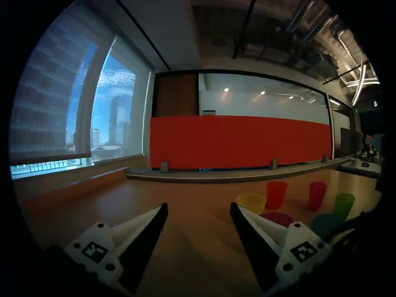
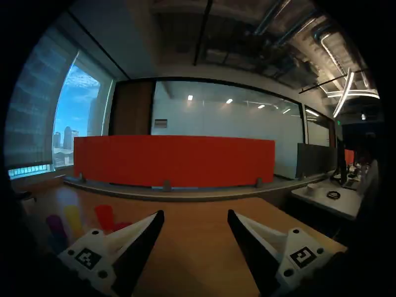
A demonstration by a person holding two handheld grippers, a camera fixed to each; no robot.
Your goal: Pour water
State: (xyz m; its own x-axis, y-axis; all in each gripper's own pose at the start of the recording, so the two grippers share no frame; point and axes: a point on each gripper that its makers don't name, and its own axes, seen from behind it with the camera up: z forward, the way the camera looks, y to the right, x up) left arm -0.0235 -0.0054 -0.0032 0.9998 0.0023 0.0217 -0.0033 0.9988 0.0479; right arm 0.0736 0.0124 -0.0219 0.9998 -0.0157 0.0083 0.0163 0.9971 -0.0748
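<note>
Several coloured plastic cups stand in a cluster on the wooden table [image 1: 198, 257], to the right of my left gripper [image 1: 198, 208]. Among them are a yellow cup [image 1: 252, 202], a red cup [image 1: 275, 194], a pink cup [image 1: 317, 195], a green cup [image 1: 343, 205], a low magenta cup [image 1: 278, 218] and a teal cup [image 1: 324, 223]. The left gripper is open above the table with nothing between its fingers. My right gripper [image 2: 195, 214] is also open and holds nothing. In the right gripper view, blurred cups show at the far left: purple [image 2: 55, 225], yellow [image 2: 73, 218], red [image 2: 105, 217].
A red partition [image 1: 237, 141] runs along the table's far edge. Large windows [image 1: 111, 119] stand to the left. A neighbouring desk [image 2: 326, 195] with small items lies to the right, past the table's edge.
</note>
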